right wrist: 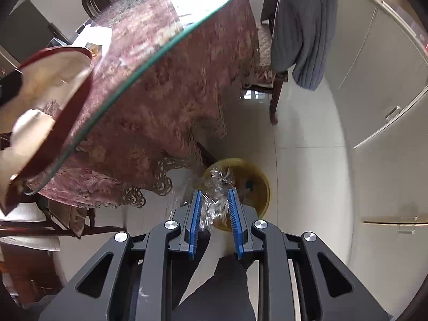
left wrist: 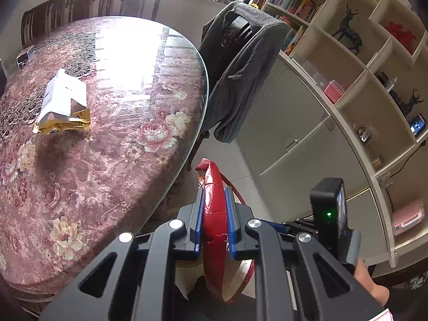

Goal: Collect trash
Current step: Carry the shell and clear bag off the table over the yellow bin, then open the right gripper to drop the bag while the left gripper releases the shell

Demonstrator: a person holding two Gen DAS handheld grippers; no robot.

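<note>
While a glass sheet covers the oval table and its rose-patterned pink cloth, most of that top lies bare; a crumpled white and gold wrapper sits toward its far left part, well in from the edge, and a small dark box rests near the far rim. Dark wooden chairs line the far side under a bright window. Off the table's right end stands a chair draped with a grey knitted garment, and beyond it runs a wall of pale cabinet doors with open shelves of books and ornaments above. Between table edge, chair and cabinets the tiled floor is open. On it, just past the hanging lace hem of the cloth, stands a yellow bin. The left gripper is pressed together on the rim of a red tray, held edge-on beside the table's near edge. The right gripper points steeply down over the bin with clear crinkled plastic between its blue pads; whether the pads press it cannot be told.
</note>
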